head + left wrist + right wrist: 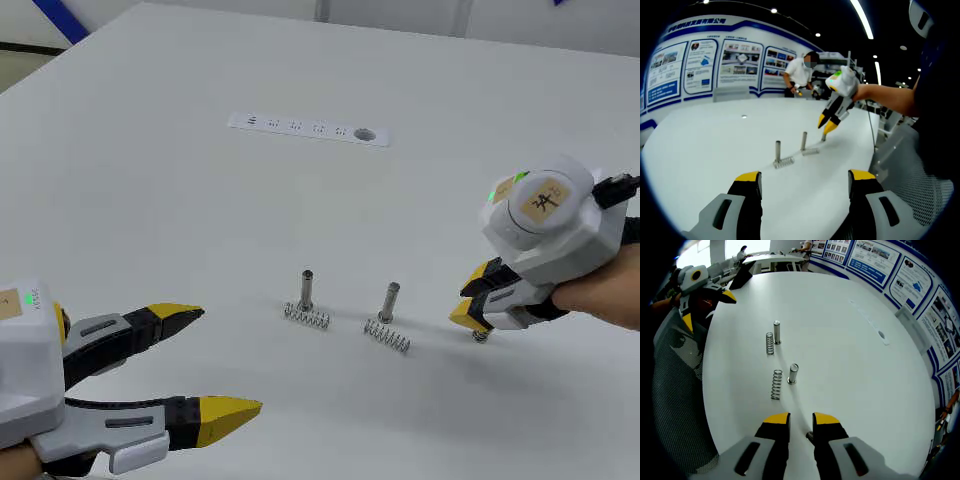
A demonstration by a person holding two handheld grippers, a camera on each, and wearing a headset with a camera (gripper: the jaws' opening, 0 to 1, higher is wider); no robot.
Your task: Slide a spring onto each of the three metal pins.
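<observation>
Item 1, pins. Two metal pins stand upright on the white table [150, 200], long axes vertical. The left pin [306, 288] and the middle pin [389, 300] are smooth, shiny cylinders, each a little wider at the top end.

Item 2, springs. Two coiled wire springs lie on their sides, neither on a pin. The left spring [306, 317] rests just beside the foot of the left pin, on my side of it. The middle spring [387, 336] lies likewise by the middle pin. In the head view both long axes run left to right, the right ends angled slightly towards me.

Item 3, left claw [215, 362]. It hangs above the table near me, well apart from the pins. Jaws are spread wide, with nothing between the yellow tips.

Item 4, right claw [474, 295]. Its tips point down at the table to the right of the middle pin. A narrow gap separates the jaws. A small metal piece [481, 336] sits at the tips; I cannot tell whether it is clamped.

Item 5. A flat white power strip [308, 128] lies further back.
</observation>
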